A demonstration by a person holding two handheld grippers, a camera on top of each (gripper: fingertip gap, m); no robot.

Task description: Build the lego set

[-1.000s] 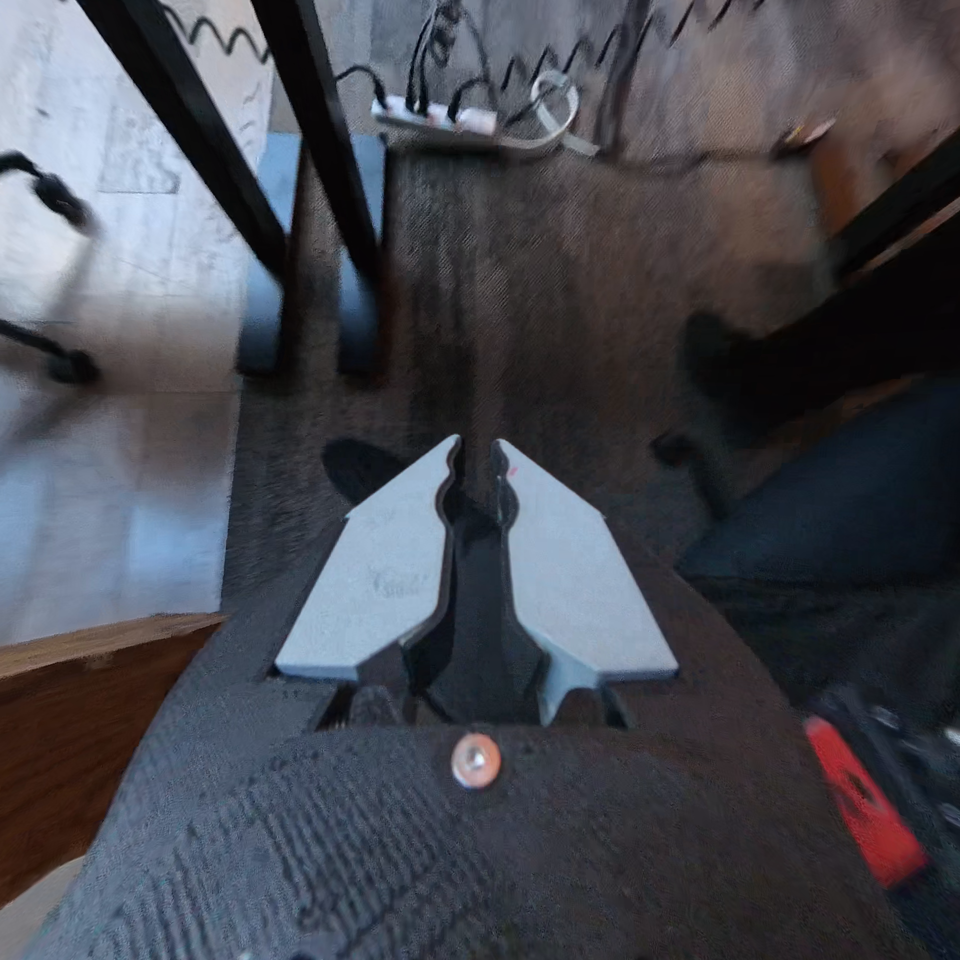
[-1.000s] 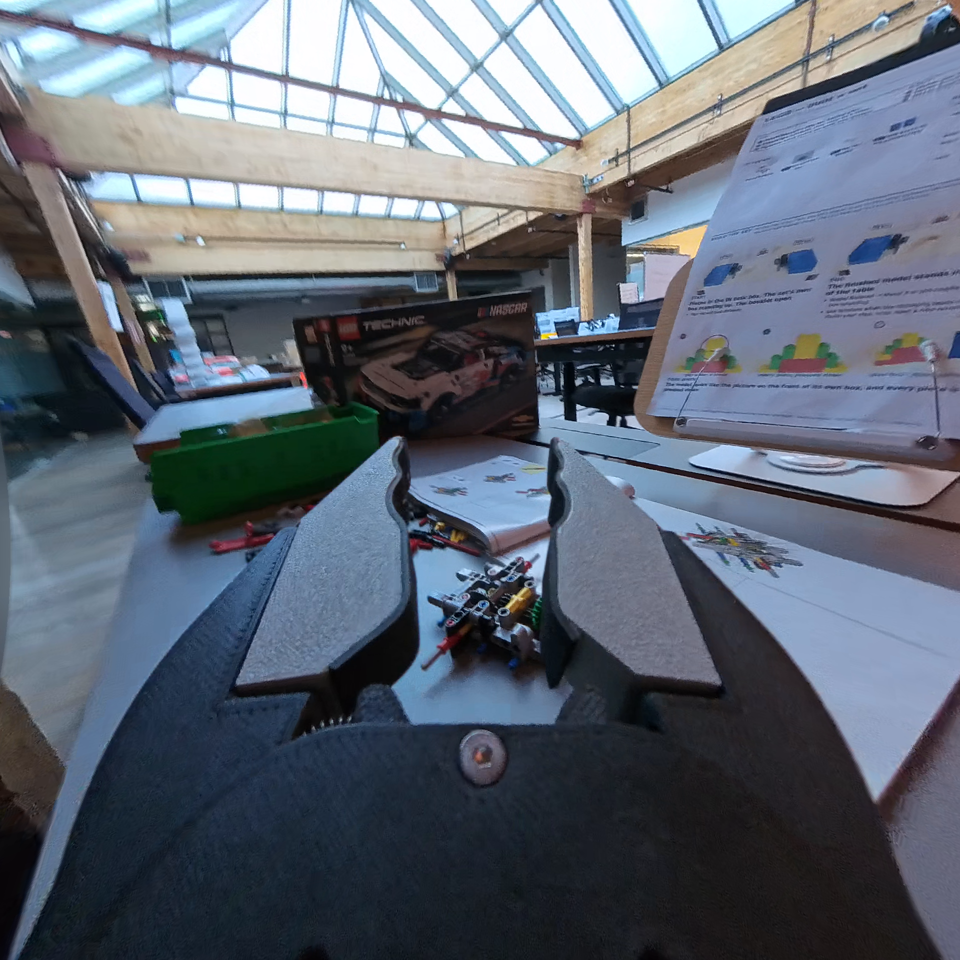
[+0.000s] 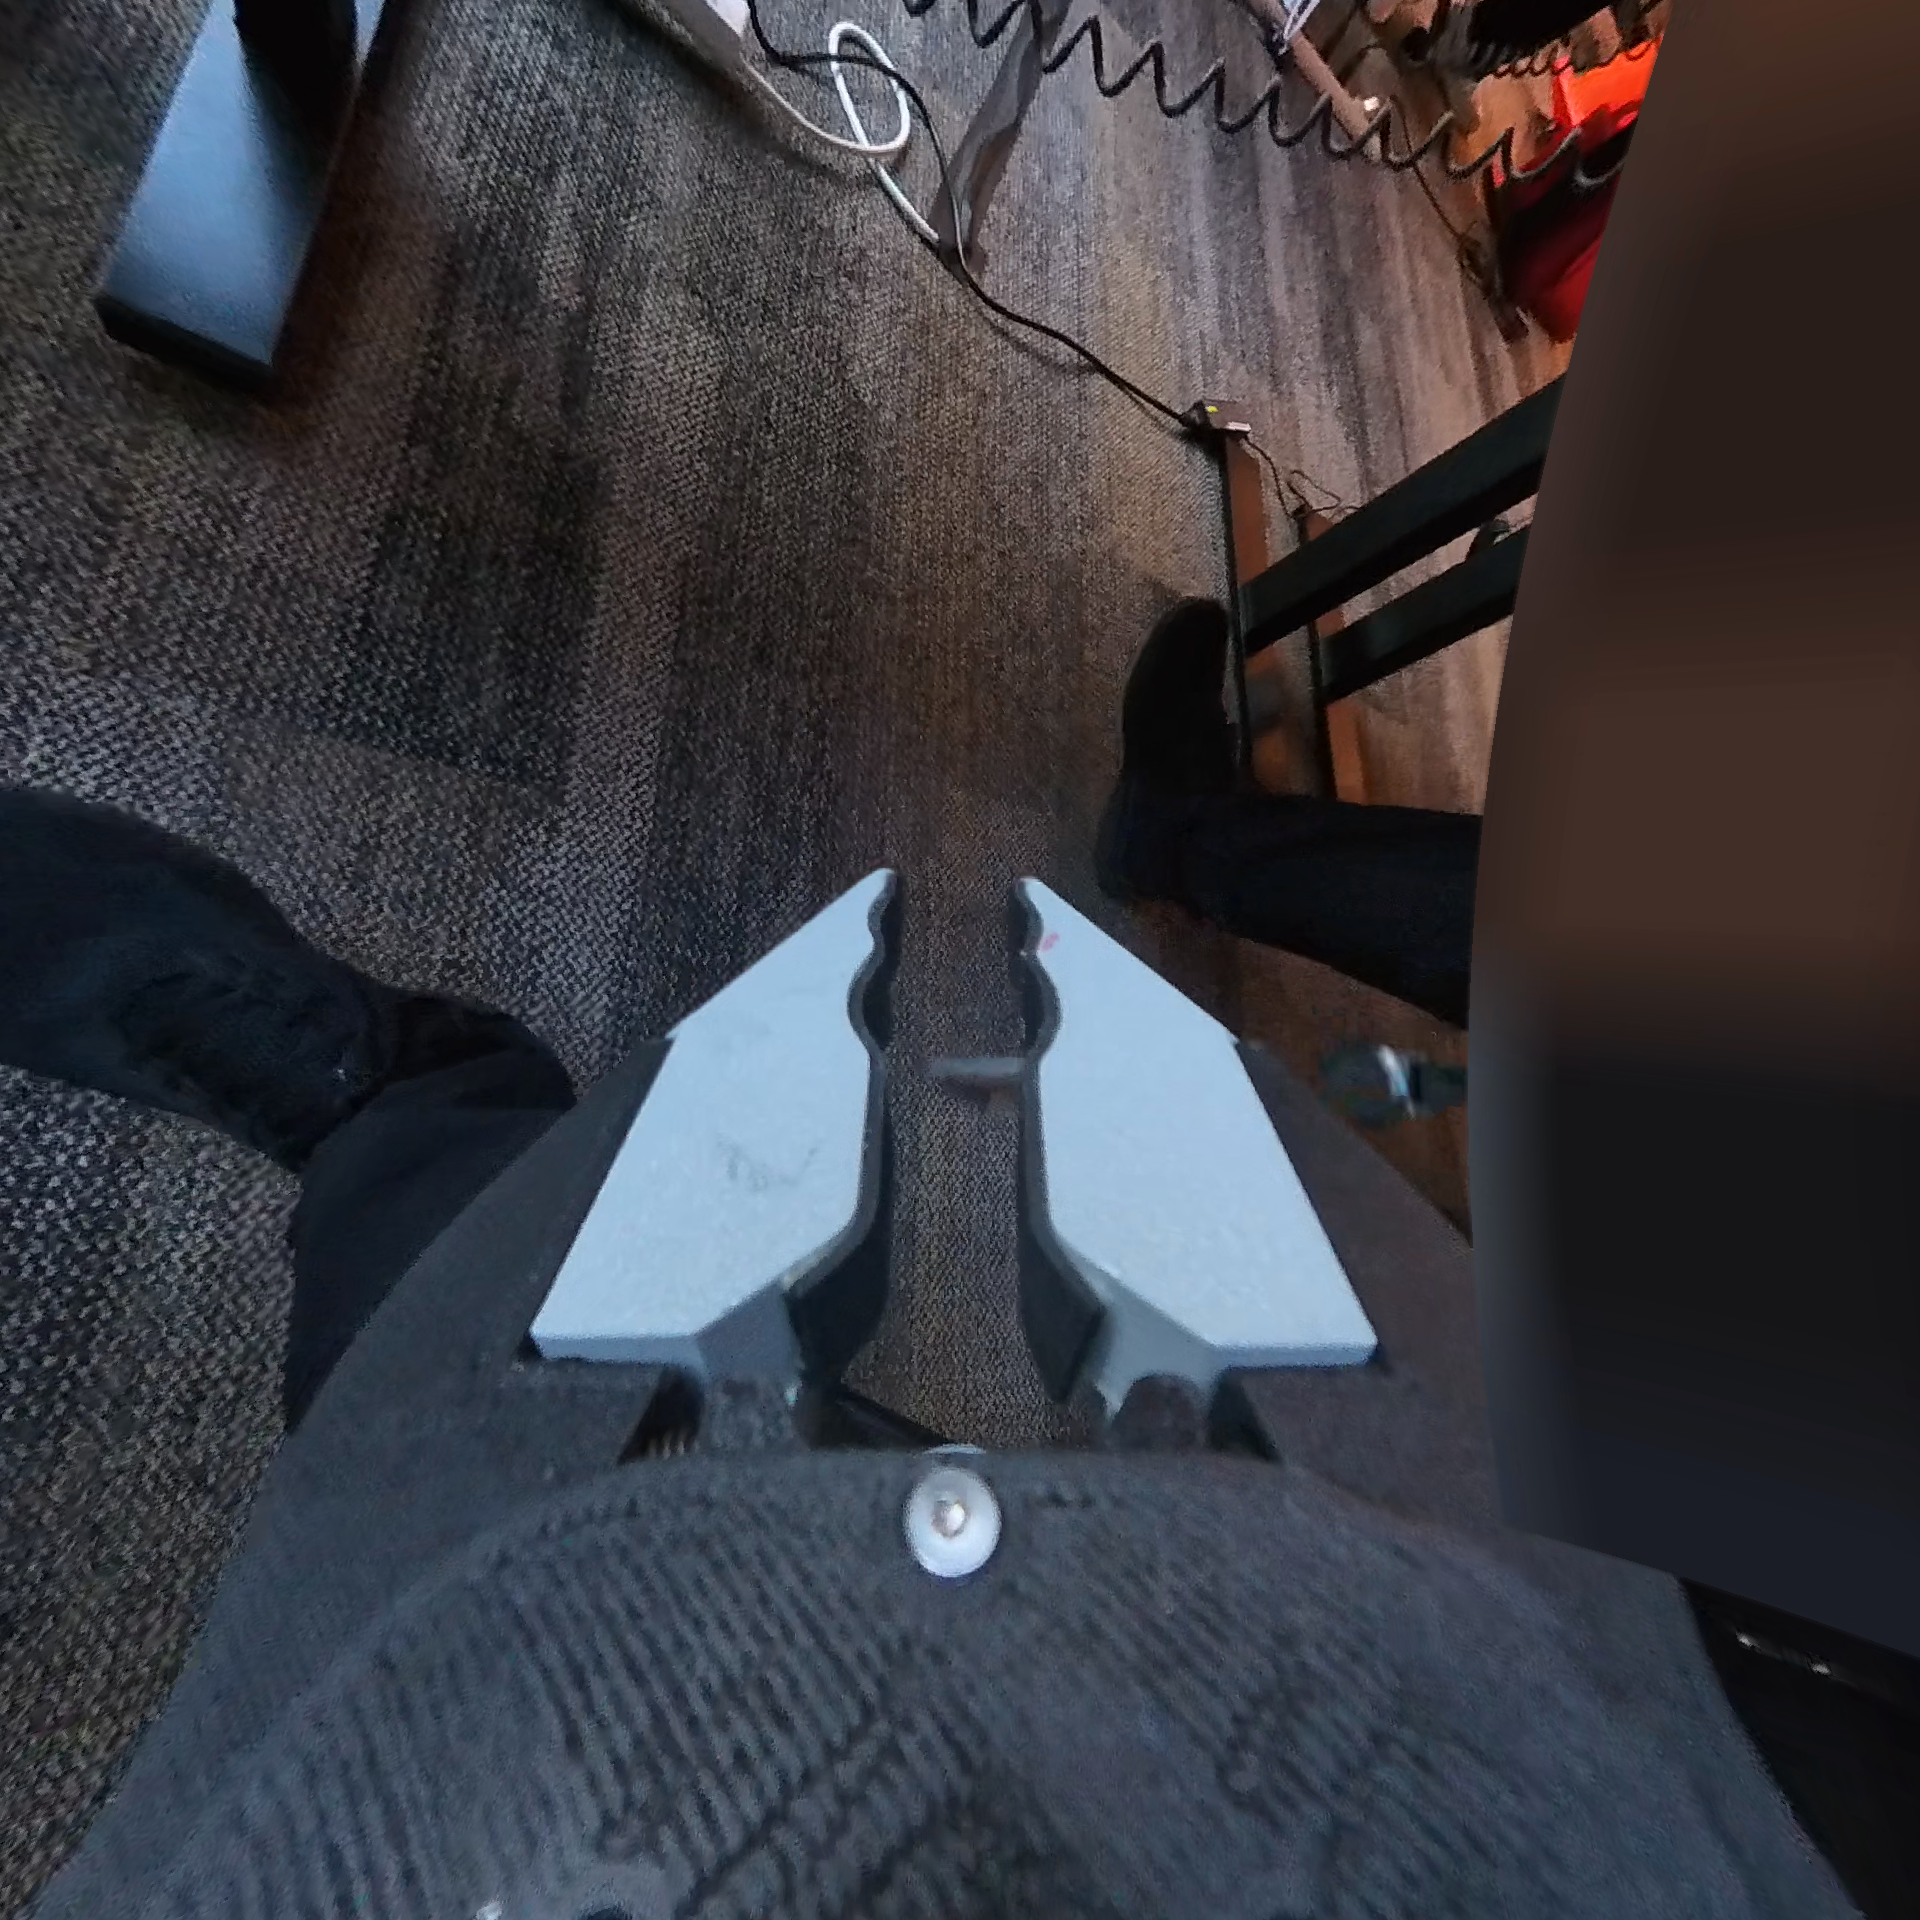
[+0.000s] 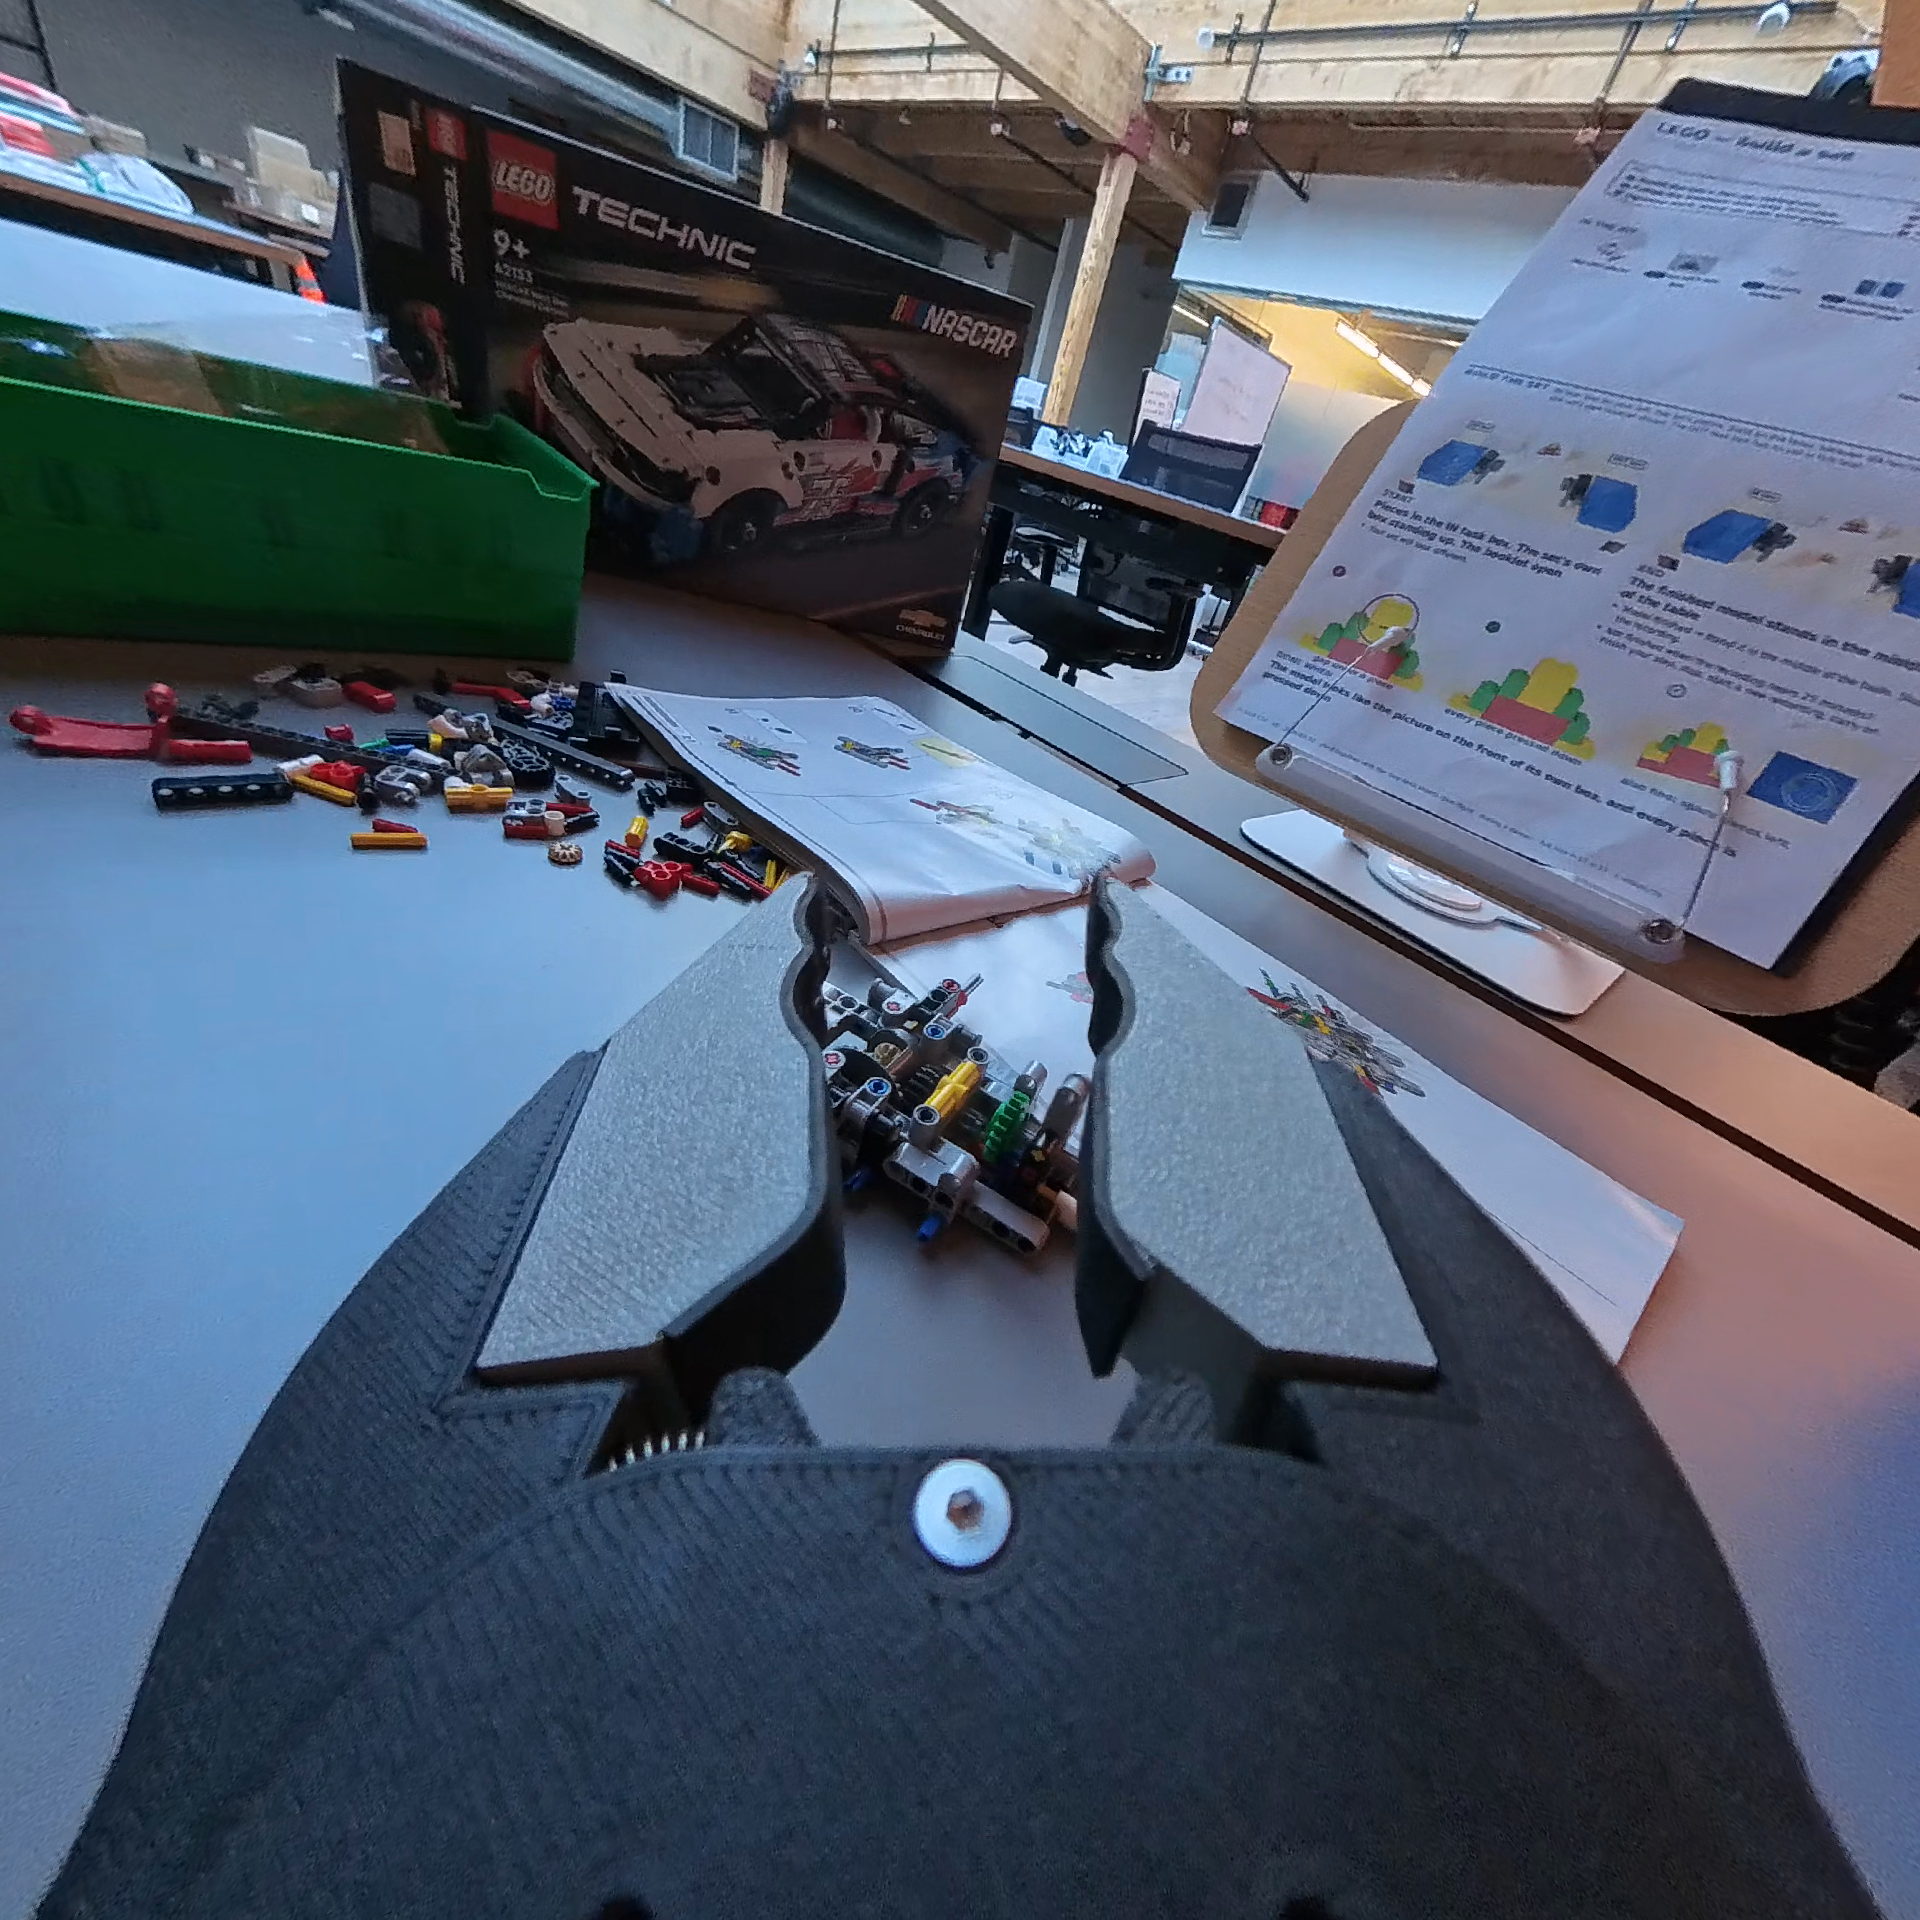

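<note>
The left gripper hung over grey carpet, its jaws slightly parted with nothing between them. The right gripper stood wide open around a part-built brick assembly on the table, pads not gripping it. Loose pieces lay far left beside an open booklet.

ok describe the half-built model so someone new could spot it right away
Start at the open booklet on the grey table. Just in front of it, between the right gripper fingers, sits the model. Unlike the loose pieces scattered left, it is one joined cluster with a green gear.
</note>
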